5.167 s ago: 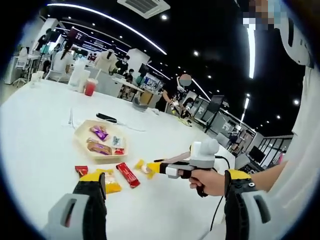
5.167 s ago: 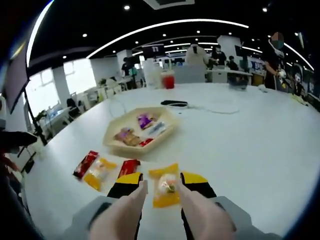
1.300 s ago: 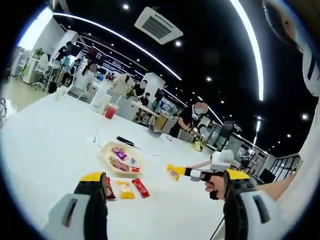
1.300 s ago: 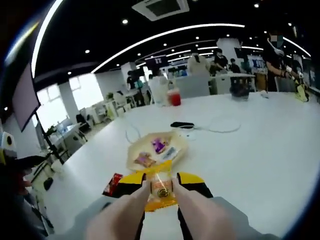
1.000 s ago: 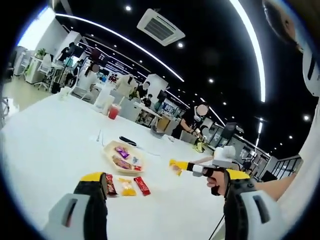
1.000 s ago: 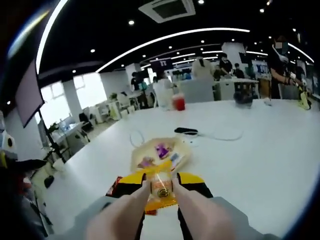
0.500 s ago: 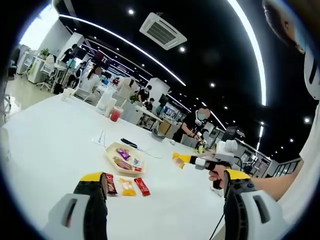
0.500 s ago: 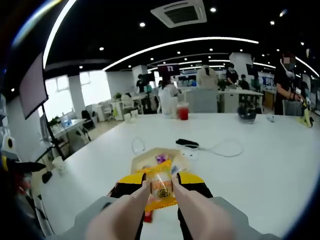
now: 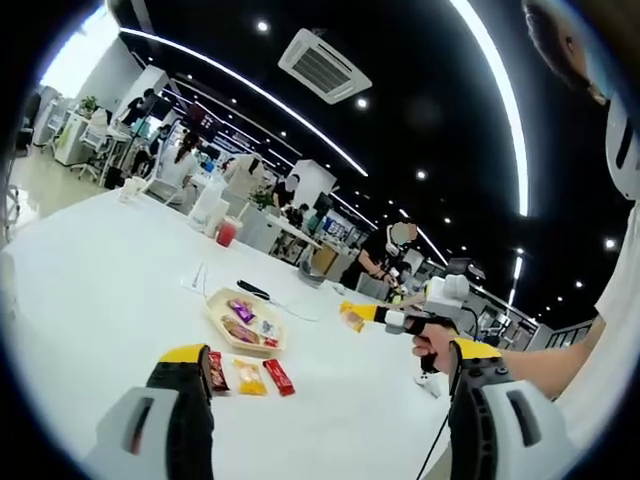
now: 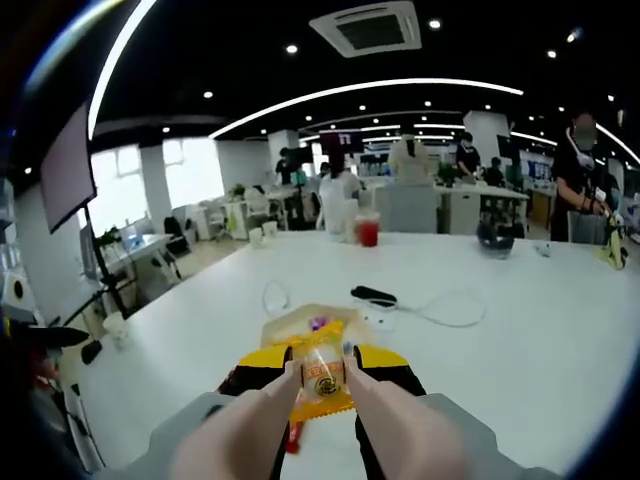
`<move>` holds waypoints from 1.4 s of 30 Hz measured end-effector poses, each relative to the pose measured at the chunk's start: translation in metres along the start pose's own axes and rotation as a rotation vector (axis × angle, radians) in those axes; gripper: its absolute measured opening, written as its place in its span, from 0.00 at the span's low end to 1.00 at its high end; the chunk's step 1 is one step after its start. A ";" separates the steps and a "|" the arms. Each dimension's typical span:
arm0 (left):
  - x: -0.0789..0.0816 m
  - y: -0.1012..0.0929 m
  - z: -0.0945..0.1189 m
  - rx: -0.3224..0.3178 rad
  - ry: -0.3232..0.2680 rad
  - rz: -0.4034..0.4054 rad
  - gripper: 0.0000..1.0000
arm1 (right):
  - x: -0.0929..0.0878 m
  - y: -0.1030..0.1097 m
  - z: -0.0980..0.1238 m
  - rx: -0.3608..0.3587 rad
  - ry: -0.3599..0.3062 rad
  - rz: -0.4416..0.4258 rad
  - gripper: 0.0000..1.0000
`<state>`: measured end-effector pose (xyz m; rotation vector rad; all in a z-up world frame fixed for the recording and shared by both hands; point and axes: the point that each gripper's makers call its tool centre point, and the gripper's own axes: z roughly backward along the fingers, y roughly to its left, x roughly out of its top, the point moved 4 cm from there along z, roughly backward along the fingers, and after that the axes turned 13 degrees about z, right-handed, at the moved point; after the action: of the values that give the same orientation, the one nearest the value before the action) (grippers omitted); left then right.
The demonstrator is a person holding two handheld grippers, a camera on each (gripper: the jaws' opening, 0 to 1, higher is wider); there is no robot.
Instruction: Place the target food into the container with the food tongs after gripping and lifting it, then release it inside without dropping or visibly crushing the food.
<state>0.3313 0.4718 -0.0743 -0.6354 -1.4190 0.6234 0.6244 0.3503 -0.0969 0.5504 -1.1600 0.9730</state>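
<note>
My right gripper still pinches the yellow snack packet, now lifted higher above the tray, so lowering and release remain; left gripper spread, idle over the table.

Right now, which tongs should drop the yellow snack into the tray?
Right tongs. They already pinch the yellow snack, lifted above the table near the tray. Left tongs are open, holding nothing.

Both views high above table, facing shared tray.
</note>
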 end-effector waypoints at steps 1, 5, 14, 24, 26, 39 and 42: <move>0.000 -0.001 0.000 -0.006 -0.004 0.004 0.99 | 0.001 0.000 -0.001 0.002 0.000 0.003 0.23; 0.000 -0.001 0.001 -0.018 -0.008 0.006 0.99 | 0.004 0.001 -0.006 0.005 0.000 0.010 0.23; 0.001 0.003 -0.001 -0.030 0.009 -0.005 0.99 | 0.007 0.002 -0.014 0.008 0.011 0.014 0.23; -0.003 0.006 -0.010 -0.030 0.038 -0.026 0.99 | 0.006 -0.002 -0.020 0.015 0.042 0.034 0.23; -0.003 0.006 -0.010 -0.031 0.038 -0.025 0.99 | 0.007 -0.003 -0.021 0.016 0.045 0.038 0.23; -0.015 0.015 -0.002 -0.012 0.041 0.003 0.99 | 0.014 -0.001 -0.034 0.025 0.055 0.053 0.23; -0.016 0.016 -0.003 -0.011 0.038 0.012 0.99 | 0.015 -0.003 -0.037 0.025 0.055 0.052 0.23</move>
<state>0.3332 0.4711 -0.0966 -0.6621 -1.3848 0.6100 0.6464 0.3835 -0.0949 0.5125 -1.1186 1.0428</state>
